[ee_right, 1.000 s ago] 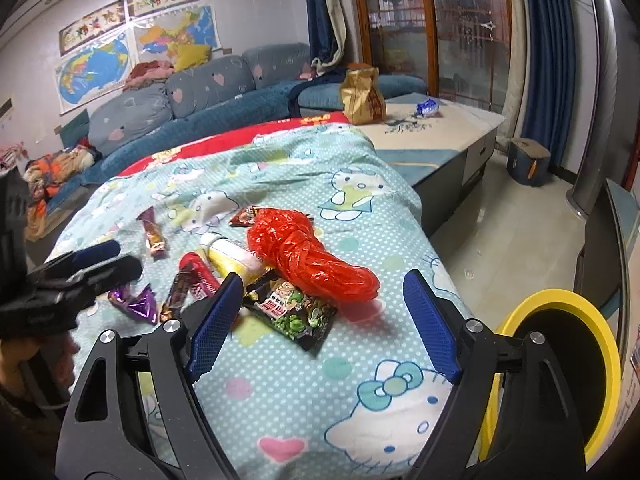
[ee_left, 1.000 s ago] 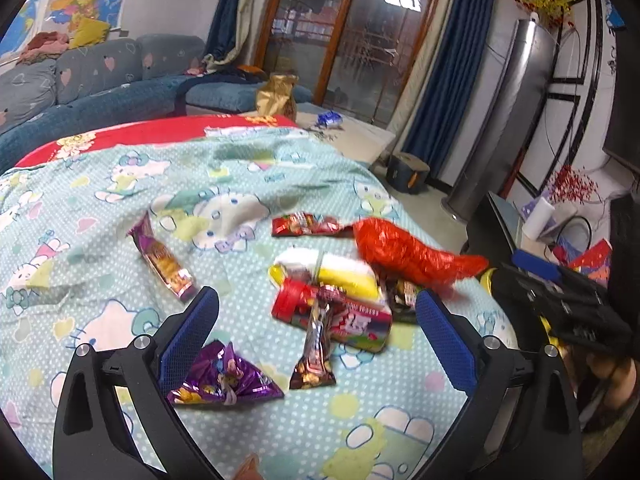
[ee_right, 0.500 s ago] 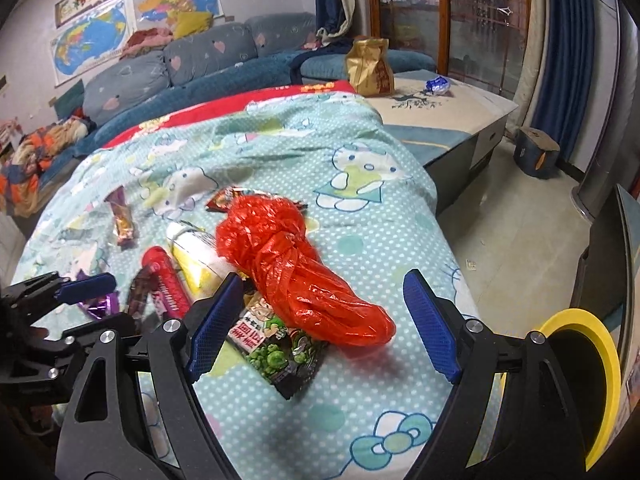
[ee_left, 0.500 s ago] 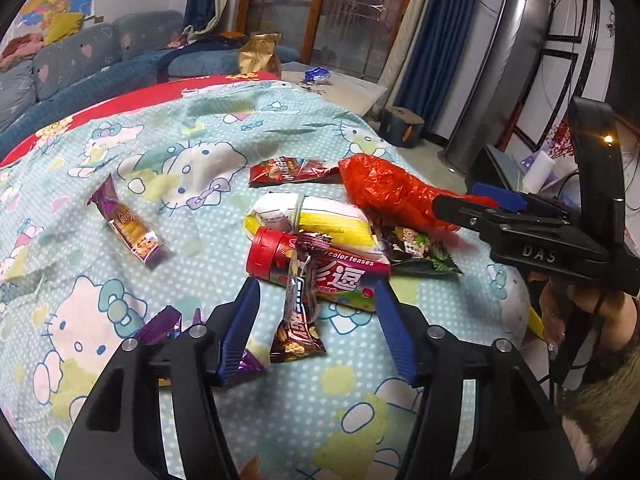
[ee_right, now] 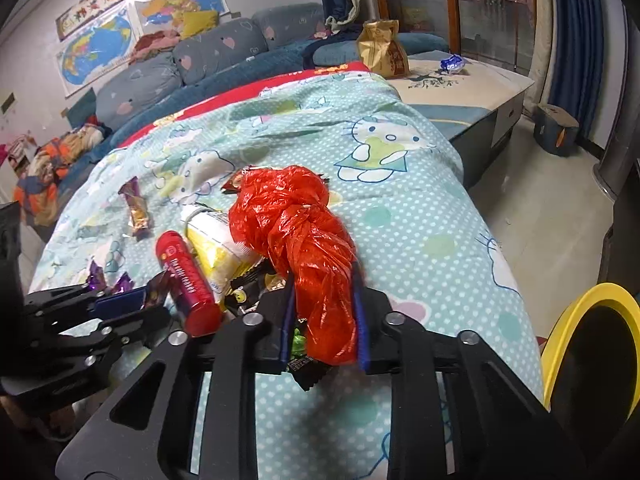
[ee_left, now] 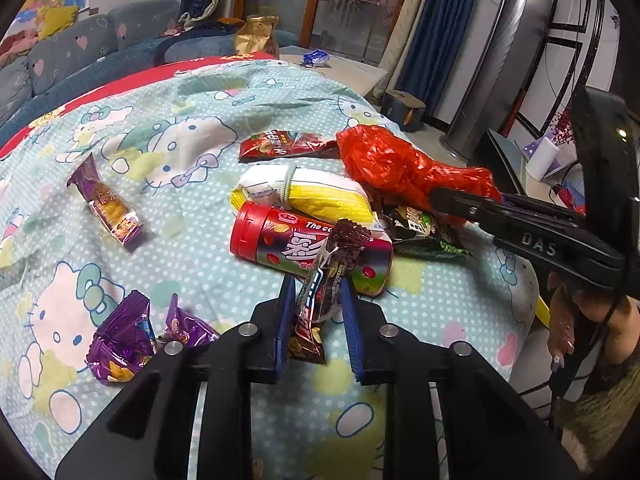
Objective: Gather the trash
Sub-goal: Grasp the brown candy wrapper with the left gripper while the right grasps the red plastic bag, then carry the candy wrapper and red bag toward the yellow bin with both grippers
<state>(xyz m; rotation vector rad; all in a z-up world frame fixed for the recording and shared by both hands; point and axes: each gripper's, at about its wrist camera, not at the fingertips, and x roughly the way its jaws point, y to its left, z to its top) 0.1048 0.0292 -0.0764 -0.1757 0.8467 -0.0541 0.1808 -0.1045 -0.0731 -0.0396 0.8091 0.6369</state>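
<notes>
Our left claw [ee_left: 316, 316] is closing on the brown wrapper [ee_left: 320, 300] leaning on the red can [ee_left: 308, 252]; our right claw [ee_right: 322, 320] is closing on the red bag [ee_right: 304, 240]. Both lie on the bed [ee_right: 420, 208]. We should pinch firmly, lift straight, then carry to the yellow bin [ee_right: 560, 328].

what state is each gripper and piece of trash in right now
left gripper: closing on brown snack wrapper
right gripper: closing on red plastic bag
red tube: lying on its side, capped
purple wrappers: loose on bedspread
</notes>
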